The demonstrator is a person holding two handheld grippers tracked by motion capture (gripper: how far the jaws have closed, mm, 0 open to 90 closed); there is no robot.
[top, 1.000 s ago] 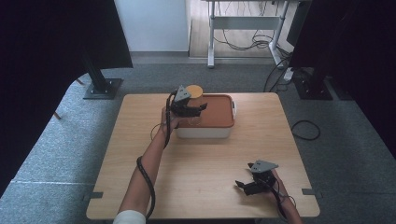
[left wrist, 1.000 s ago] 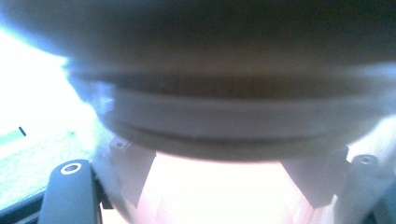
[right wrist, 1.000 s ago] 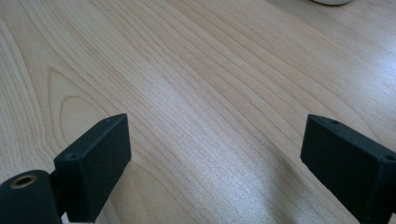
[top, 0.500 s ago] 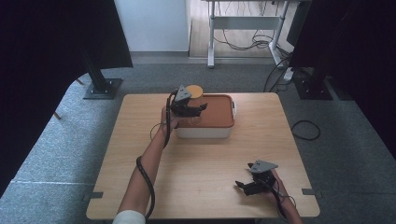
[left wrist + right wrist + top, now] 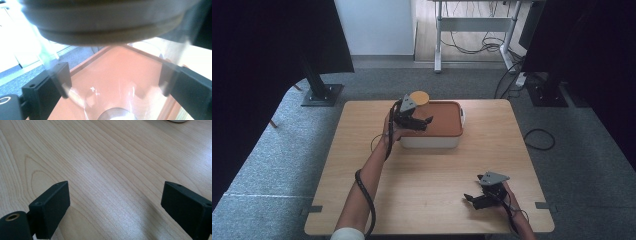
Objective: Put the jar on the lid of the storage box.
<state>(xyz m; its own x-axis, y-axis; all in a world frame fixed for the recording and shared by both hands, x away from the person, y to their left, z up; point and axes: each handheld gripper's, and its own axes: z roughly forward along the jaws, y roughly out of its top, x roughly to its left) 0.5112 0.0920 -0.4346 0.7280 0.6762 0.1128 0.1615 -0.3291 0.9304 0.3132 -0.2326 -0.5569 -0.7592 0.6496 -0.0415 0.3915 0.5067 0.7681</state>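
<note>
My left gripper (image 5: 424, 121) just opened over the orange-lidded box (image 5: 432, 127); clear jar (image 5: 117, 82) loose between jaws. Right gripper (image 5: 472, 198), 5 o'clock, gapes empty.

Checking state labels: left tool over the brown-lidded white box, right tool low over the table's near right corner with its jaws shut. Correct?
One thing is wrong: the right tool is not shut. The right gripper view shows its jaws standing wide apart, with nothing but the bare wooden table between them. The rest stands.

white box (image 5: 431, 142), rust-brown lid (image 5: 443, 118), black gripper (image 5: 419, 123)
</note>
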